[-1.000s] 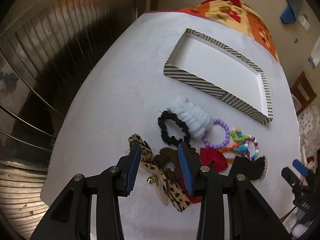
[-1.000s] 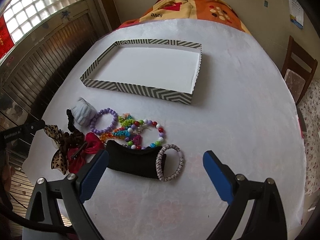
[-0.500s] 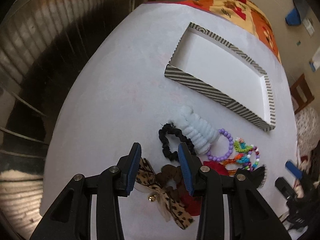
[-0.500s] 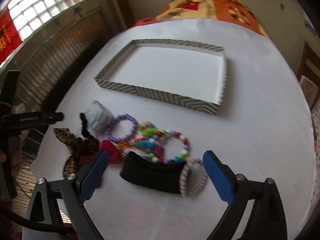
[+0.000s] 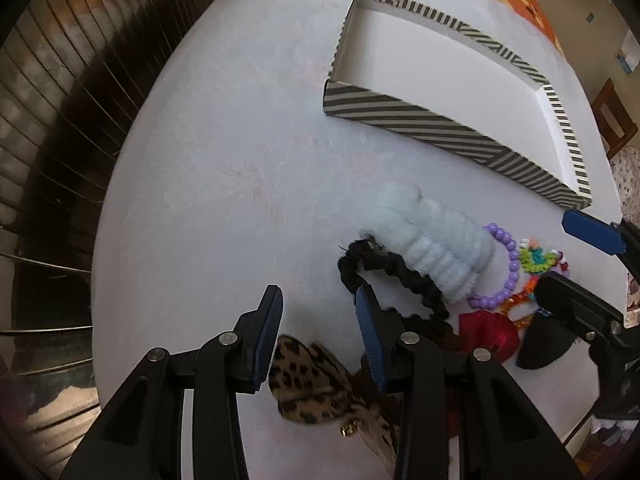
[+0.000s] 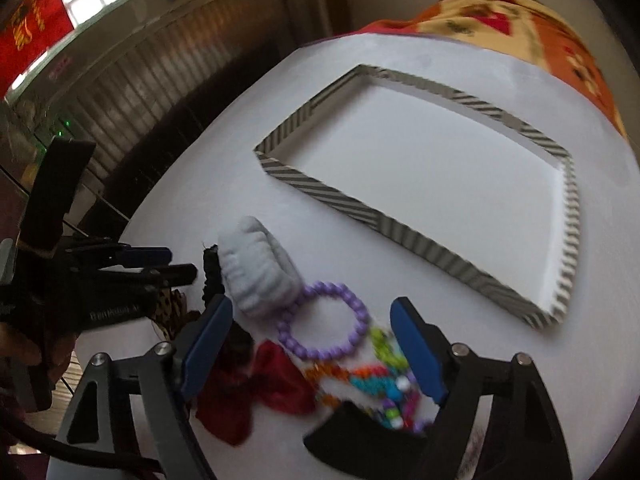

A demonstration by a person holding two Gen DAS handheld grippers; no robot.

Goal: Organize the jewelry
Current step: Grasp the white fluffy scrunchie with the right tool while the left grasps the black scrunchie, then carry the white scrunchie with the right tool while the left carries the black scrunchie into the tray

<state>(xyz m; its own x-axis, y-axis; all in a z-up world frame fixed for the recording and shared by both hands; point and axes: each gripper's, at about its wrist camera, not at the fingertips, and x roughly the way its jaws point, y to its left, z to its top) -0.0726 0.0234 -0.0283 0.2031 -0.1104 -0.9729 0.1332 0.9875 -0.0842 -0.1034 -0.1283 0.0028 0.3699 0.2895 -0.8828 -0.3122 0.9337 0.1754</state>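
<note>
A pile of hair ties and bracelets lies on the white table in front of a striped shallow box (image 5: 404, 114) (image 6: 340, 196). My left gripper (image 5: 316, 324) is open and empty, low over the table, with the leopard-print bow (image 5: 316, 380) below its fingers and the black scrunchie (image 5: 400, 276) by its right finger. My right gripper (image 6: 312, 344) is open and empty over the purple bead bracelet (image 6: 324, 322), with the pale blue scrunchie (image 6: 256, 268) (image 5: 432, 240), the red bow (image 6: 256, 384) and coloured beads (image 6: 372, 380) around it.
The table edge (image 5: 120, 208) drops off at the left toward dark slatted panels. A black band (image 6: 360, 436) lies nearest me in the right wrist view. An orange patterned cloth (image 6: 520, 16) lies beyond the box. A wooden chair (image 5: 612, 116) stands at the right.
Both grippers moved forward and lower over the pile. The right gripper shifted left and narrowed, from over the black band to over the purple bracelet. Nothing on the table moved.
</note>
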